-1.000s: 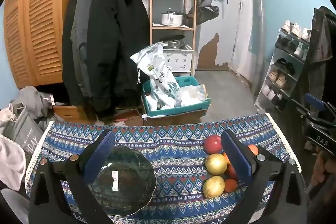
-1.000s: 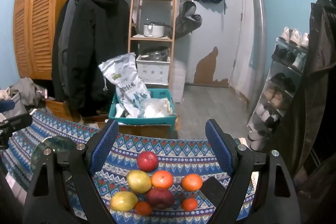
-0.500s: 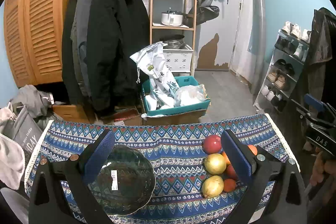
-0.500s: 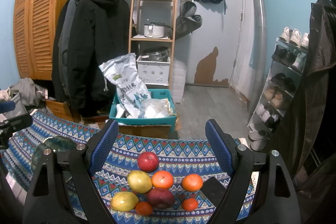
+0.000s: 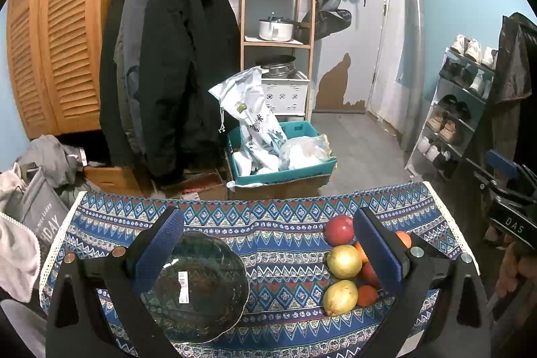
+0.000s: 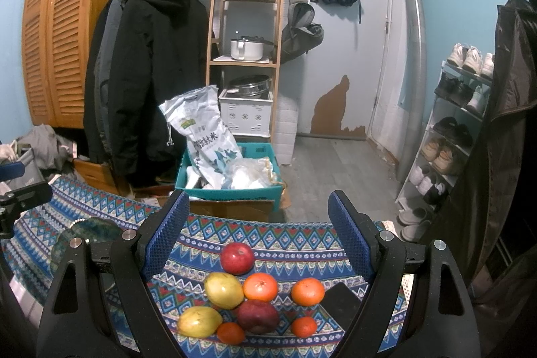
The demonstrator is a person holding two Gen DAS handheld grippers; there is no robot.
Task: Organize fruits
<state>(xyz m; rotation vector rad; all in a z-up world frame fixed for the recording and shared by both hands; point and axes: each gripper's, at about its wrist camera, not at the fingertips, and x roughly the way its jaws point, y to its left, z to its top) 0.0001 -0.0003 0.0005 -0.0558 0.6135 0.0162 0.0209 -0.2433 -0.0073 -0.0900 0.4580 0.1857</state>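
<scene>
Nothing picked yet — both grippers, left point(image 5: 268, 260) & right point(image 6: 258, 244), jaws spread, empty. Mixed red, yellow, orange fruits point(image 6: 250, 294) clustered near patterned cloth's right edge; dark green glass bowl point(image 5: 198, 287) toward left. Next: right closes on red apple point(image 6: 237, 258).

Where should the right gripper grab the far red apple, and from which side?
Across its round middle, coming from above with one finger on each side. The red apple sits at the far tip of the fruit cluster with bare tablecloth left, right and behind; only the yellow fruit and an orange crowd its near side. The right gripper is open wide enough.
</scene>
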